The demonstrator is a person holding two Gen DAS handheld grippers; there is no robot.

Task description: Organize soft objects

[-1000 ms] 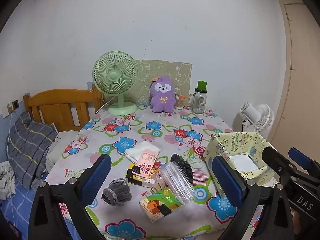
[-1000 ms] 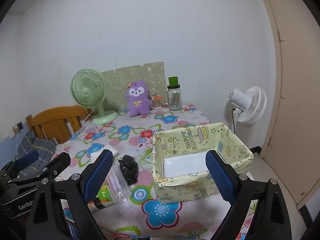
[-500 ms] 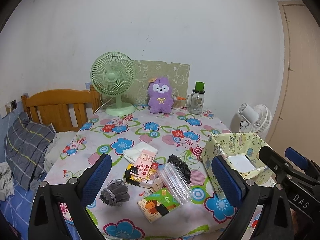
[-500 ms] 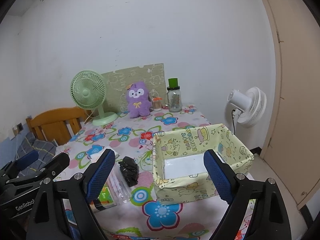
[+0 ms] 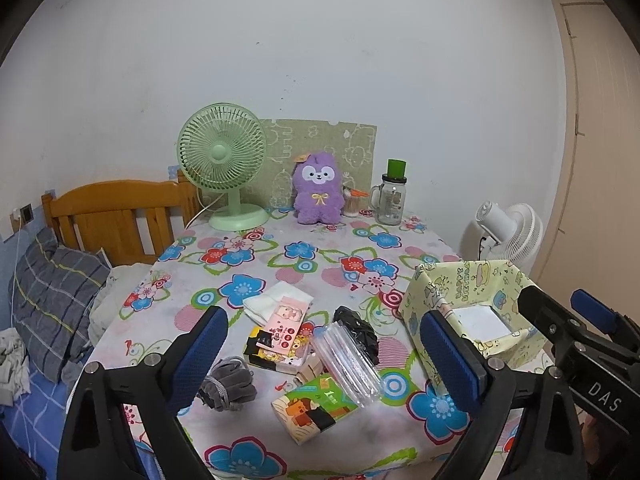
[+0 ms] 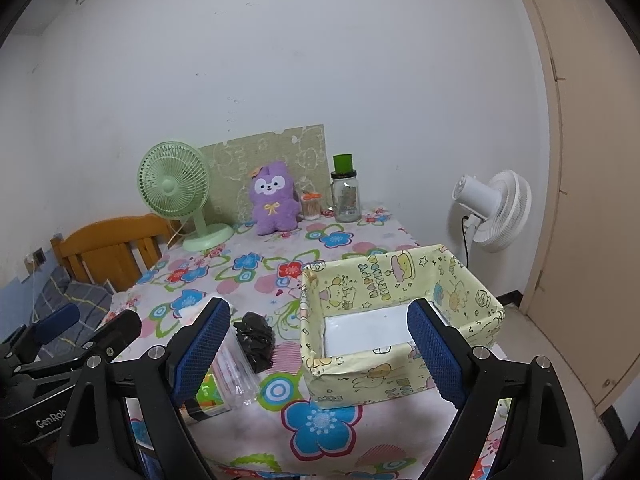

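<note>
Change: almost nothing on the table has shifted over the last second; both views sit a touch lower and closer than before, and no item has left its place.
Left tongs: jaws wide but easing inward, nothing between the pads, poised above the near clutter.
Right tongs: jaws wide and empty, hanging over the near wall of the yellow box.
Soft things: grey scrunchie near the left edge, white folded cloth a little farther in, black crumpled bundle just left of the box, all lying loose on the flowered tablecloth.
Other clutter: pink card pack, clear plastic sleeve and green snack box lie among the soft things, some overlapping.
Far end: purple plush toy stands upright between the green fan and a glass jar.
Box: only a white sheet on its floor, no soft item inside.
Meaning: sorting has not begun; in my judgement the slight narrowing of the left jaws hints at a first pick, likely the scrunchie or the black bundle.
</note>
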